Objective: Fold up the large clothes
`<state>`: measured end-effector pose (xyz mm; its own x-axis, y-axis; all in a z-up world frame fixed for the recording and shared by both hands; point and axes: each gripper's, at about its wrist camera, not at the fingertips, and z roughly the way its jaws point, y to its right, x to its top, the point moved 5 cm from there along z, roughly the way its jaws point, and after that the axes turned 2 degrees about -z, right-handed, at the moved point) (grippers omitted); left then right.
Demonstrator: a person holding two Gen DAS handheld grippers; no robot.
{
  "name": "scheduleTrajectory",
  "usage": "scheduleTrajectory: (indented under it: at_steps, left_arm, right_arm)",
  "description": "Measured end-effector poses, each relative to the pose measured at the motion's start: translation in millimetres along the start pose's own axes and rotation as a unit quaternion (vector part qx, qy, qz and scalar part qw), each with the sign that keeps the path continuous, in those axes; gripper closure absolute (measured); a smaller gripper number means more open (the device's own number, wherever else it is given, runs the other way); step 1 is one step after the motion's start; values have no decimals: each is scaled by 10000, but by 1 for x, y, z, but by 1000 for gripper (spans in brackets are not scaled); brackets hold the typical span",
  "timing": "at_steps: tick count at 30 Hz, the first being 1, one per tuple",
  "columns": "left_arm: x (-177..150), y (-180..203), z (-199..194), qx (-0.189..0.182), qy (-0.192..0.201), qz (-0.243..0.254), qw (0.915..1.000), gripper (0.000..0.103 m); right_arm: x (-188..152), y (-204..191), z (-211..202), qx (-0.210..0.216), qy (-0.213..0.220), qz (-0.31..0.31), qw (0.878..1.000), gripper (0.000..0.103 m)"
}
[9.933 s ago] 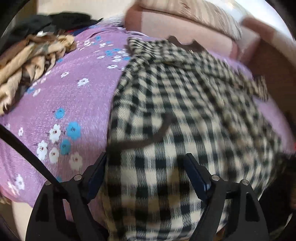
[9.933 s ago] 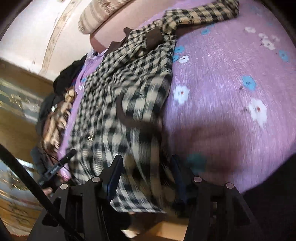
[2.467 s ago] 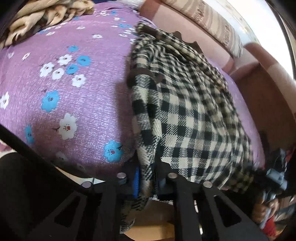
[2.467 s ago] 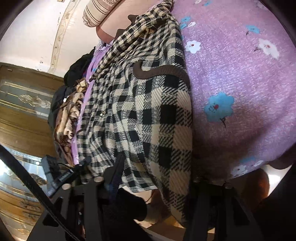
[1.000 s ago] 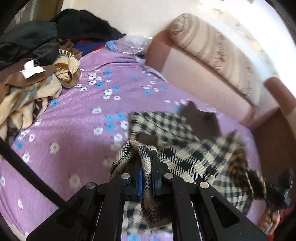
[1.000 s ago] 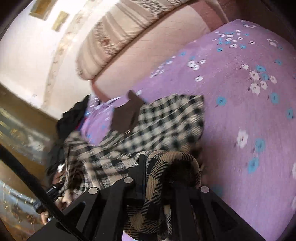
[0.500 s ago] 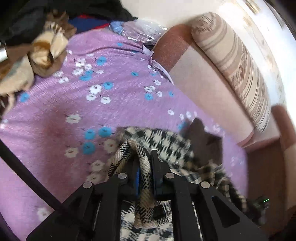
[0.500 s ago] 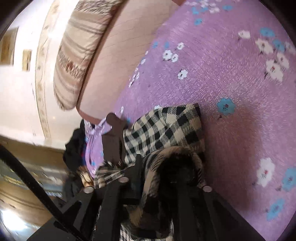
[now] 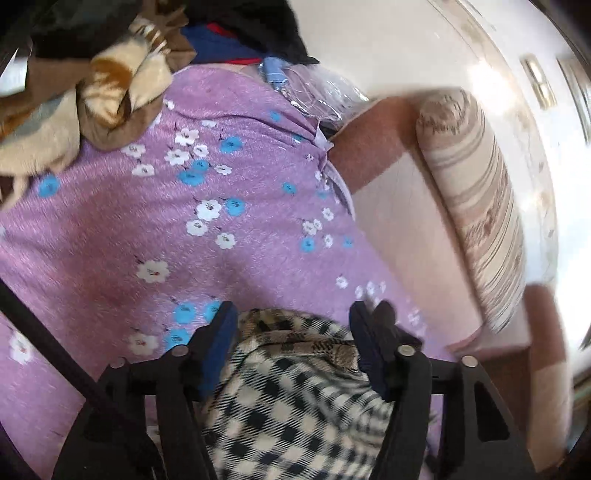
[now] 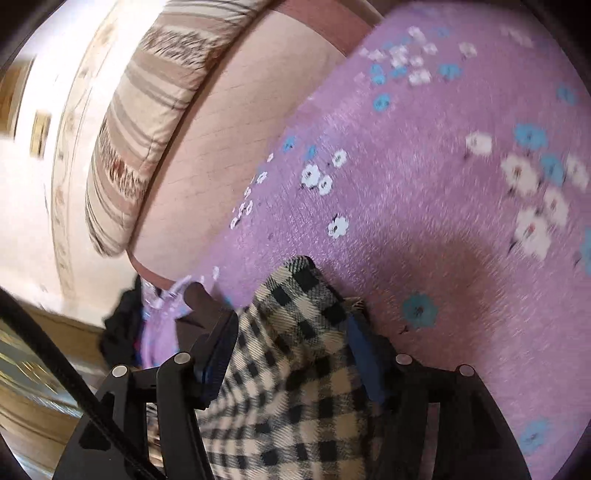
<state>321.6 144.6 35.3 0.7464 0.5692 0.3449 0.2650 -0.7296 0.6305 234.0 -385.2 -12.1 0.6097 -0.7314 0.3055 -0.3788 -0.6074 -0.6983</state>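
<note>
Checked black-and-cream garment (image 9: 295, 398) bunched at lower centre of the left wrist view, lying on a purple bedspread (image 9: 147, 229) printed with white and blue flowers. Left gripper (image 9: 293, 328) spread wide, blue-lined fingers (image 9: 221, 332) standing either side of the folded cloth edge, nothing pinched between them. Heap of tan and brown blankets (image 9: 85, 99) at upper left of that frame, dark clothing (image 9: 258, 26) piled behind it along the top, crinkled clear plastic (image 9: 325, 92) beside a striped beige bolster (image 9: 476, 206) at upper right.

Right wrist view: same checked garment (image 10: 295, 369) rising from lower centre, one corner reaching up onto the purple bedspread (image 10: 424, 184). Right gripper (image 10: 291, 332) likewise parted wide, fingers (image 10: 360, 339) flanking the cloth without clamping it; contact with the fabric on either side not clear through motion blur. Striped bolster (image 10: 147, 110) at upper left, above a pinkish sofa back (image 10: 240, 110). Dark clothing (image 10: 122, 328) at left edge, near wooden panelling (image 10: 33, 398) in the lower left corner.
</note>
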Motion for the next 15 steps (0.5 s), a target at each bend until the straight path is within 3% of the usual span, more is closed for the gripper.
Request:
scheduleTrajectory:
  at_steps: [8, 15]
  left_arm:
    - [-16, -12, -20, 276, -14, 570, 9980, 36]
    - [-6, -3, -43, -28, 280, 581, 9979, 28]
  right_arm:
    - [-37, -19, -27, -421, -103, -1116, 9928, 37]
    - [-45, -47, -17, -587, -208, -1725, 9830, 35]
